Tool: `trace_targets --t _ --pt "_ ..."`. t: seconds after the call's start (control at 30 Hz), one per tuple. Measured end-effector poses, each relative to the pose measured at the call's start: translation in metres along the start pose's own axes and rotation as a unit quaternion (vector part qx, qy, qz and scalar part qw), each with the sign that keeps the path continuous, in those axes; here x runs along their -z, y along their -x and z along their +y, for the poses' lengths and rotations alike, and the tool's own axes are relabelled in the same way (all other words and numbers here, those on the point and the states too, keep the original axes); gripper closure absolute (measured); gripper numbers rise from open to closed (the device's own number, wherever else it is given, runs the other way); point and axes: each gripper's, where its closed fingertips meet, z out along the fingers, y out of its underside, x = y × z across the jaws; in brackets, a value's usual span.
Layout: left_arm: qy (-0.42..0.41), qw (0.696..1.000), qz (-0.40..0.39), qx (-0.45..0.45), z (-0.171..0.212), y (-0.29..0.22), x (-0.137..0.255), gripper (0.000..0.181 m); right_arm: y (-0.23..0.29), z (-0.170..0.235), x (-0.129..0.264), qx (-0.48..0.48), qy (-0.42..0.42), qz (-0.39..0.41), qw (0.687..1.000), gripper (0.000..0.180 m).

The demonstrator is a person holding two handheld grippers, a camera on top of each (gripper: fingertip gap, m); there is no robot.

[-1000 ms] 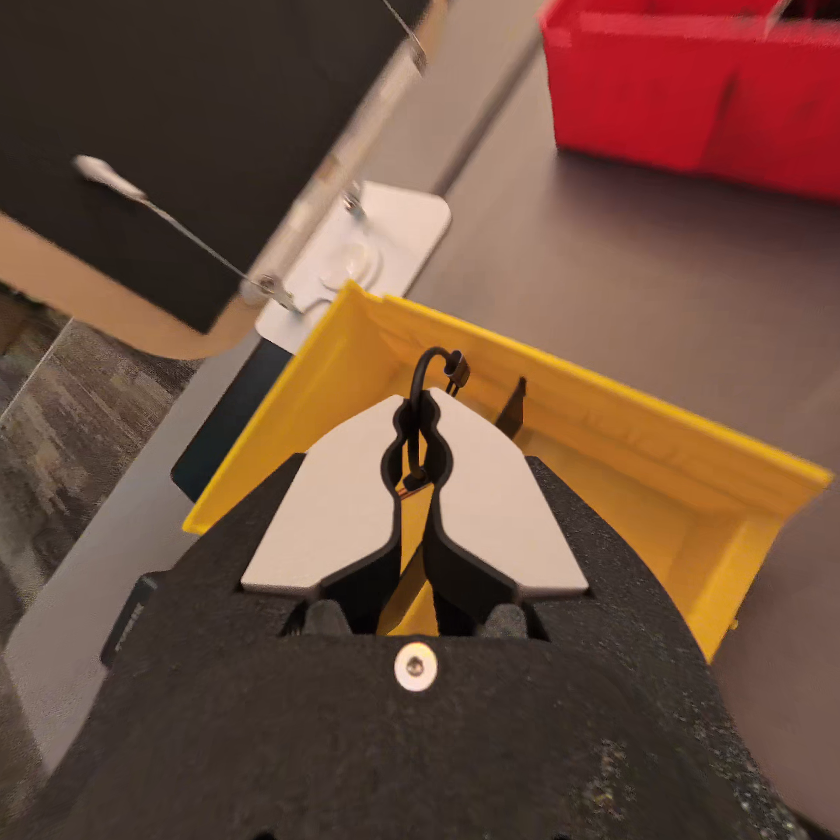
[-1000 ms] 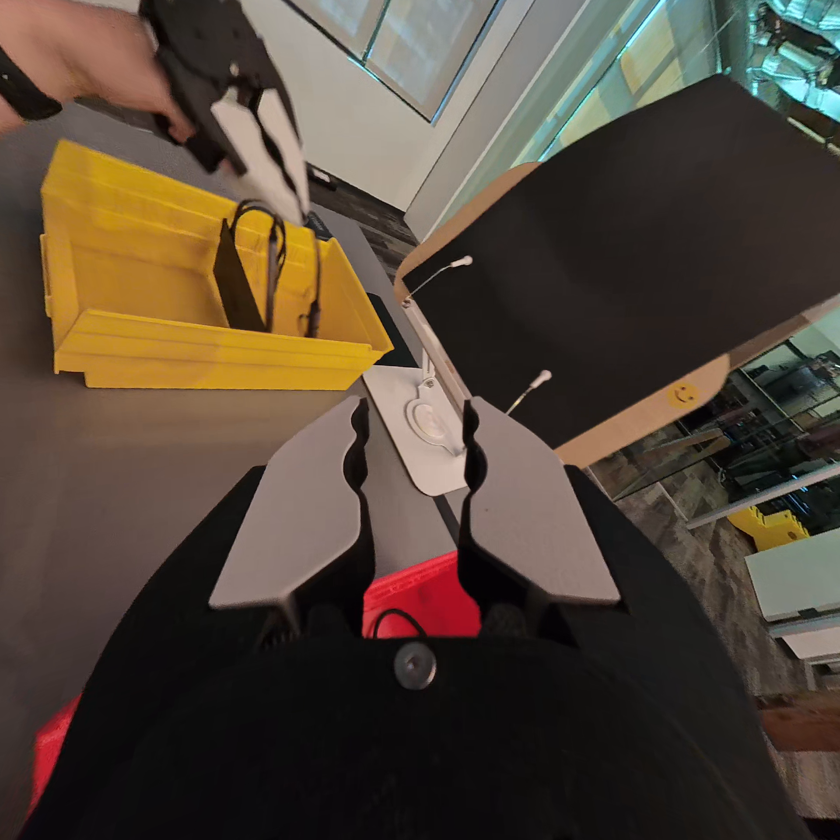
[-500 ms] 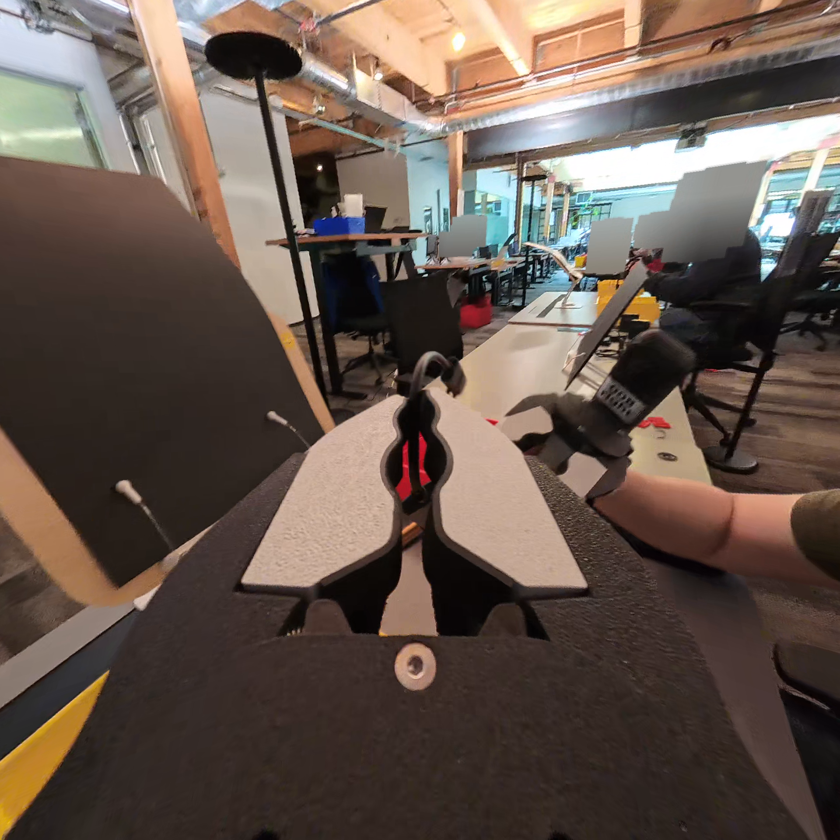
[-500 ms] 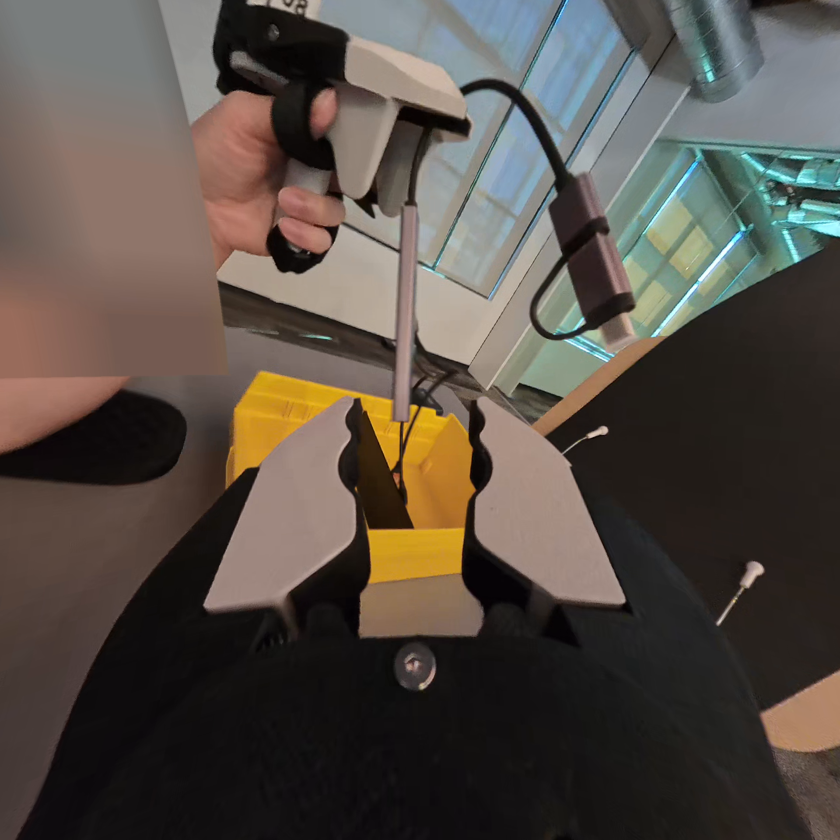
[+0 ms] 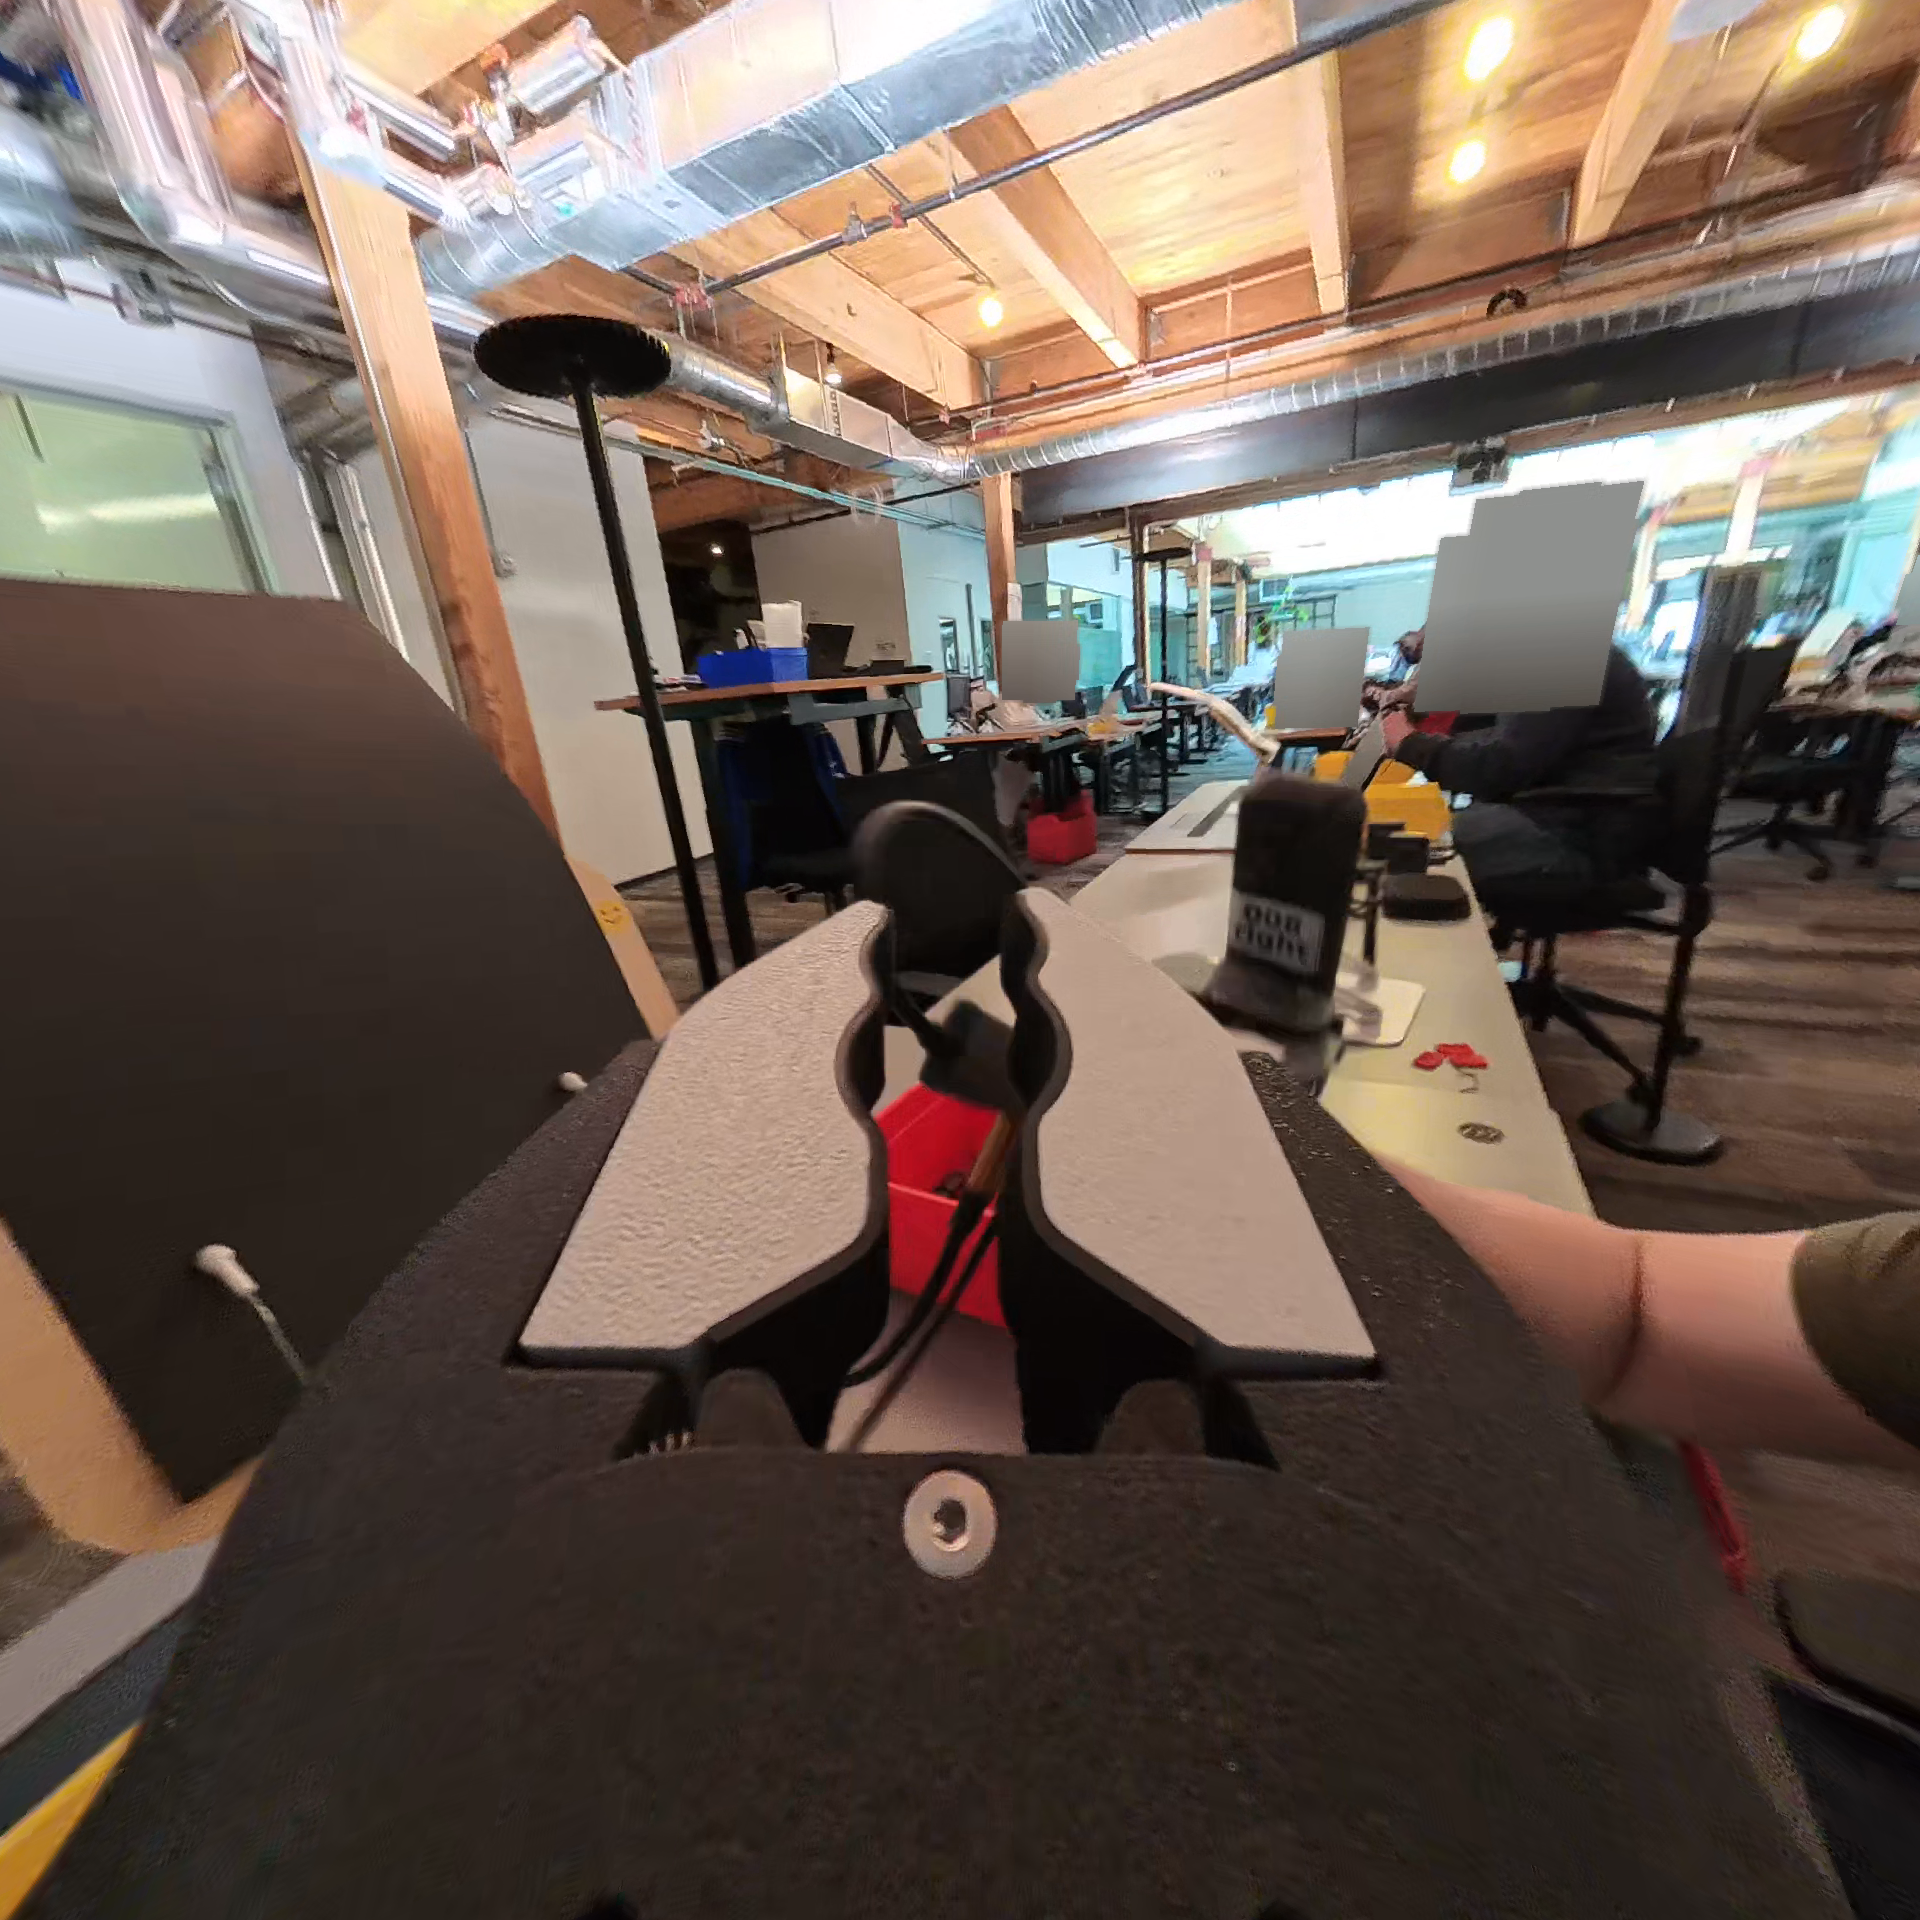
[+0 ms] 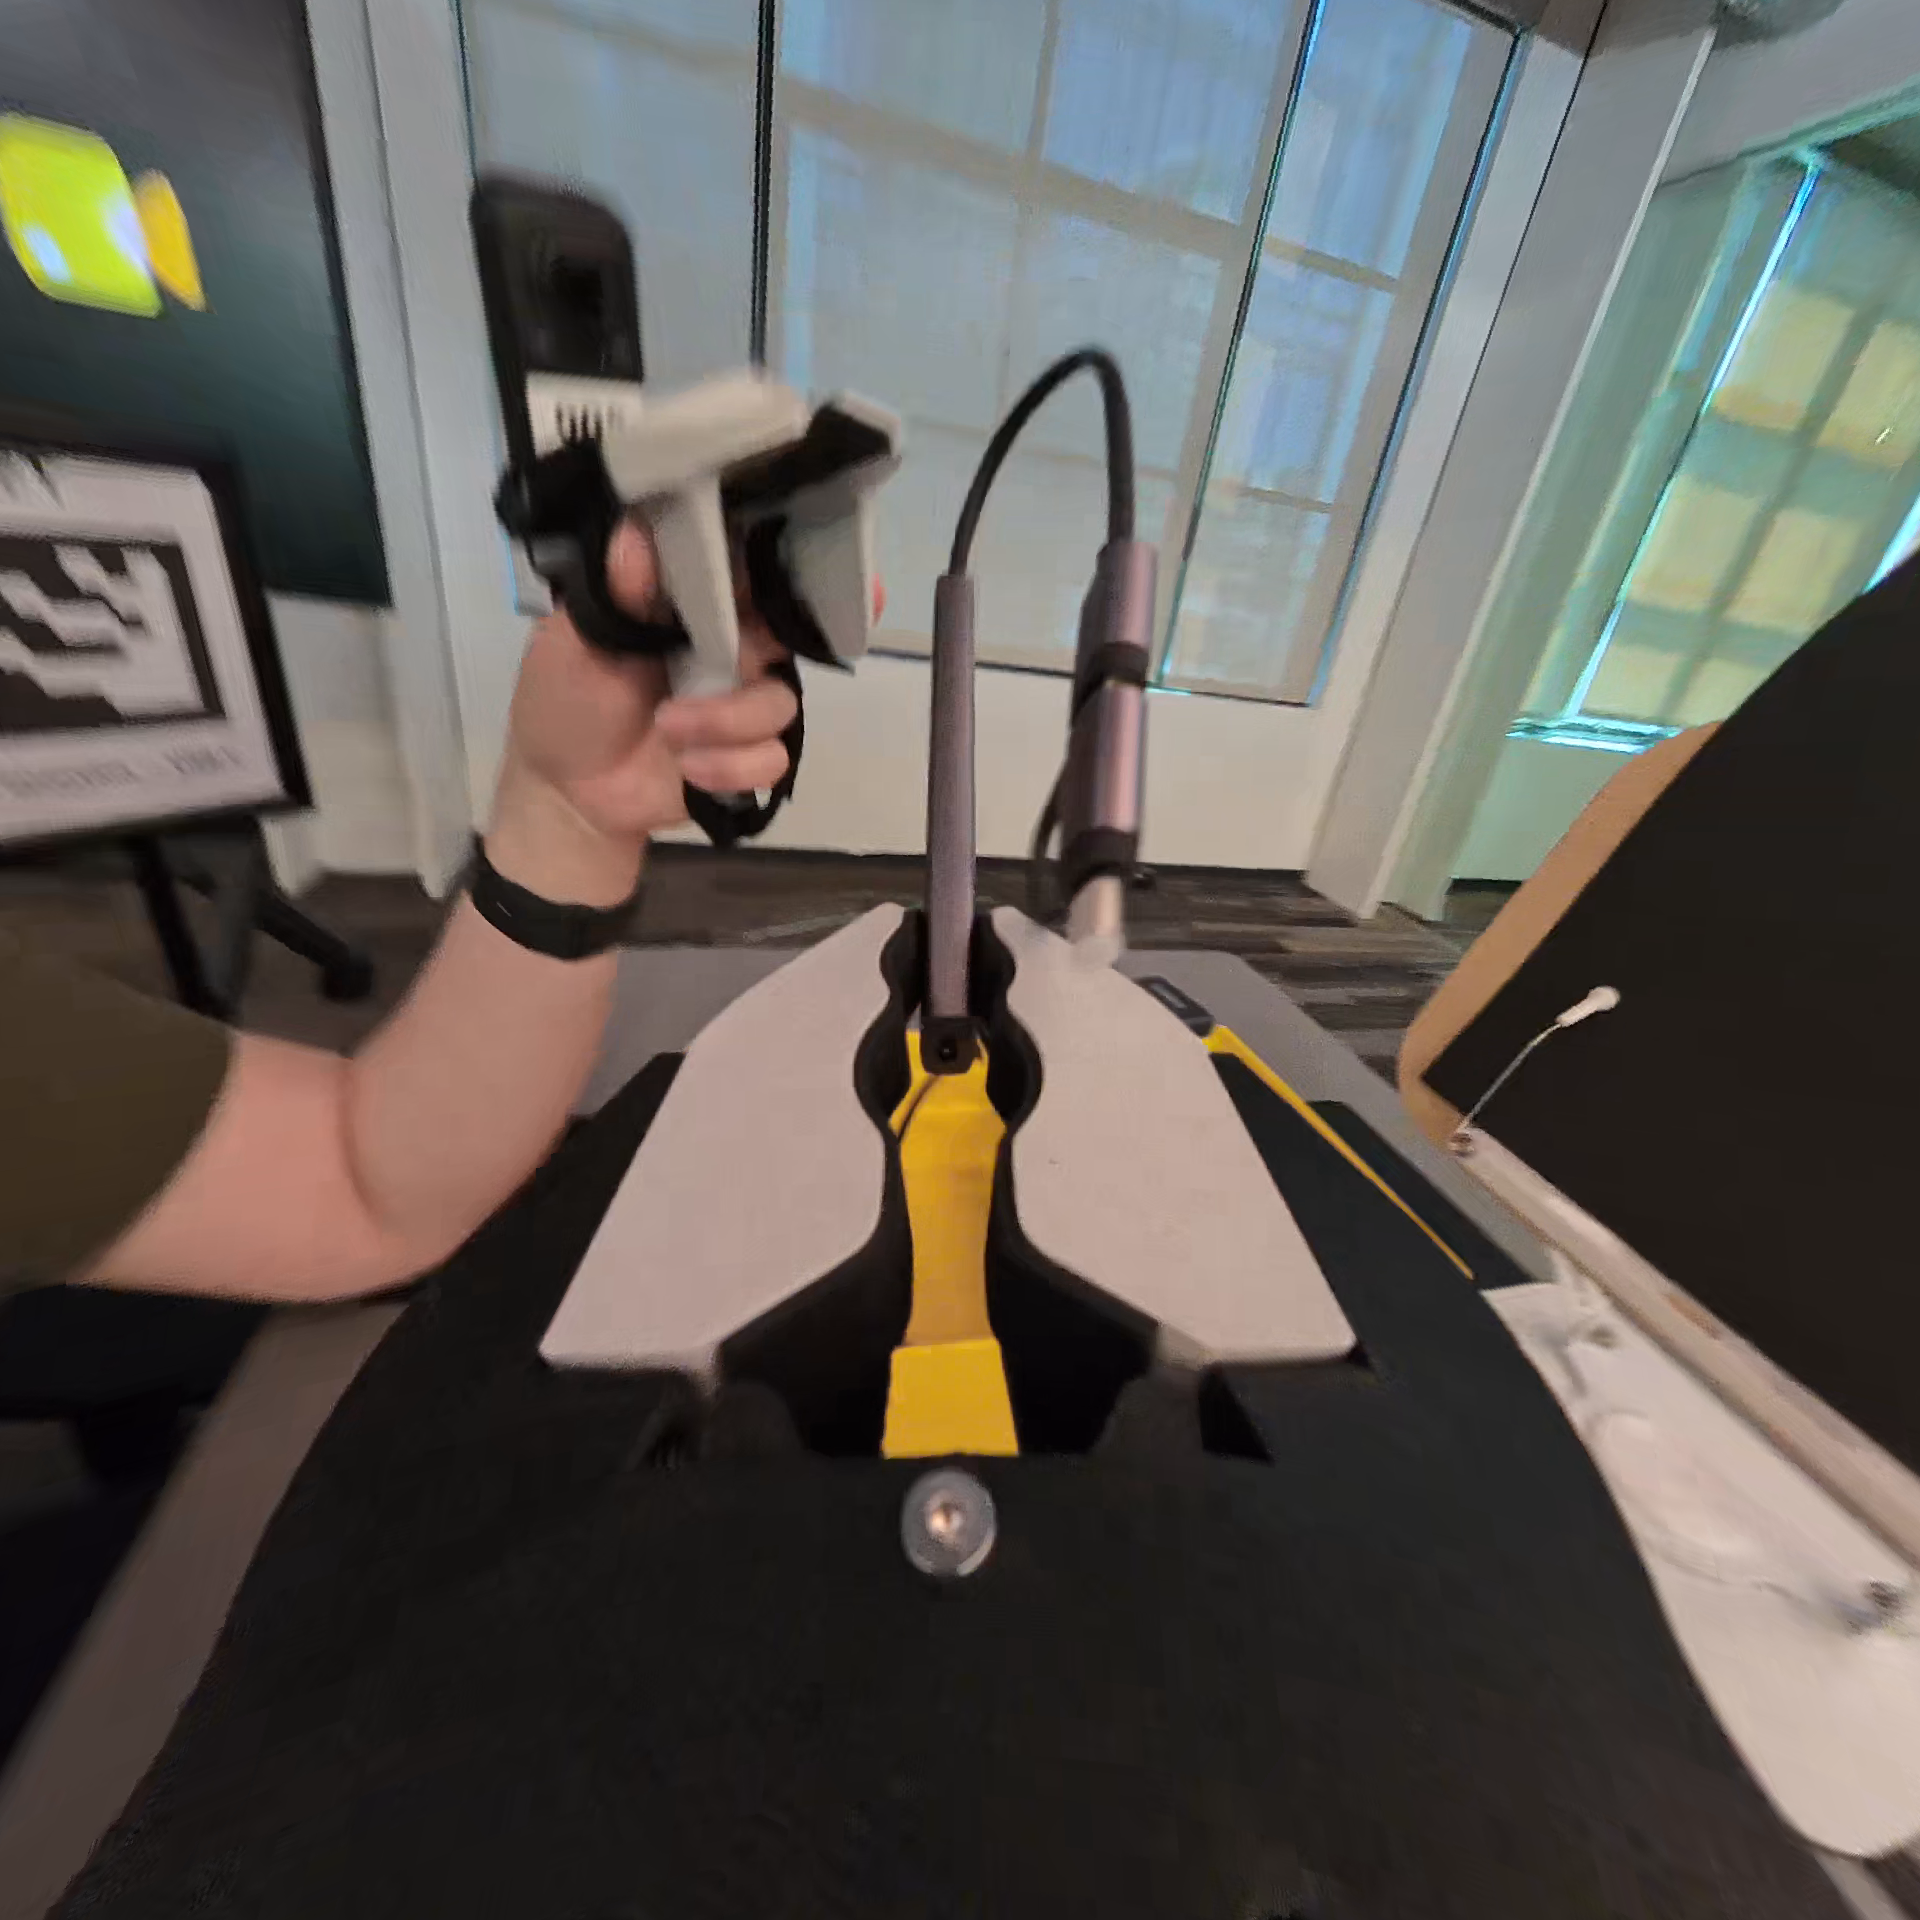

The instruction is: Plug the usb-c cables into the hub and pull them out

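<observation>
In the right wrist view my right gripper (image 6: 951, 925) is shut on the lower end of the thin grey hub (image 6: 951, 779), which stands upright. The hub's black cable (image 6: 1039, 416) loops up and over to a strapped grey connector bundle (image 6: 1112, 675) that hangs to its right. My left gripper (image 6: 842, 540), held in a hand, is blurred and sits left of the hub, apart from it. In the left wrist view my left gripper (image 5: 945, 925) is open. A thin black cable (image 5: 935, 1299) and a dark blurred piece run through the gap without touching the fingers.
A yellow bin (image 6: 951, 1247) lies on the grey table (image 6: 665, 997) under my right gripper. A red bin (image 5: 925, 1195) is ahead of my left gripper. A black panel (image 6: 1714, 1039) on a white base plate (image 6: 1714, 1507) stands at the right. People sit at desks behind. Spacing between my two grippers at the tips: around 12 cm.
My left gripper lifted the hub out of the yellow bin. My right gripper closed on its lower end. My left gripper then opened and moved away to the left.
</observation>
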Motion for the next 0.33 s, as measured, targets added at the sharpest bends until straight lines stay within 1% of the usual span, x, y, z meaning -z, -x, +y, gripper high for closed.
trace_targets --t 0.1,0.17,0.23,0.33 --pt "0.001 0.998 -0.012 -0.061 -0.004 -0.005 0.007 0.161 -0.016 -0.029 0.030 -0.077 -0.050 -0.006 0.996 0.170" --pt "-0.005 0.995 -0.015 -0.100 -0.005 -0.010 0.007 0.161 -0.026 -0.044 0.051 -0.138 -0.077 -0.018 0.987 0.170" --pt "0.005 0.991 -0.026 -0.132 -0.001 -0.013 0.003 0.164 -0.036 -0.047 0.067 -0.196 -0.082 -0.033 0.977 0.170" --pt "0.035 0.984 -0.011 -0.175 0.017 -0.022 -0.010 0.160 -0.044 -0.031 0.076 -0.279 -0.056 -0.074 0.956 0.170"
